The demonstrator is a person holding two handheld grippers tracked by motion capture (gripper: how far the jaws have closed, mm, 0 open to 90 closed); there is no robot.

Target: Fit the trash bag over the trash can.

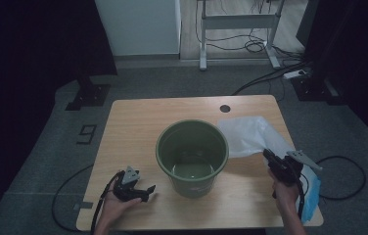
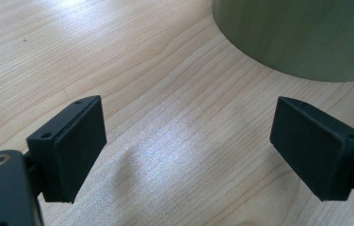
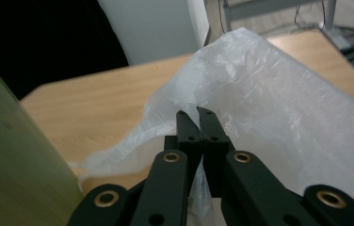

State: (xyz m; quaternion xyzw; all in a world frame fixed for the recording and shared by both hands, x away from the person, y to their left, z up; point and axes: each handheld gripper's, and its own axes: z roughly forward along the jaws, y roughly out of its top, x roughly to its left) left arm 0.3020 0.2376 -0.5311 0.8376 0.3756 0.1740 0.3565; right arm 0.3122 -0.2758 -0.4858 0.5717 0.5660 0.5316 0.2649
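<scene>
Your wooden desk stands on grey carpet, dimly lit. At upper centre you see a white cabinet; right of it, a metal frame over tangled cables.

High view looks down on the table; gripper views sit close, sharing the bucket.

Green bucket cut off by top edge (rim unseen); plastic bag edge hidden behind closed jaws.

The left tongs lay low at the near left, jaws spread wide and empty. The right tongs were raised at the near right, jaws pinched together, forearm reaching in from below.
</scene>
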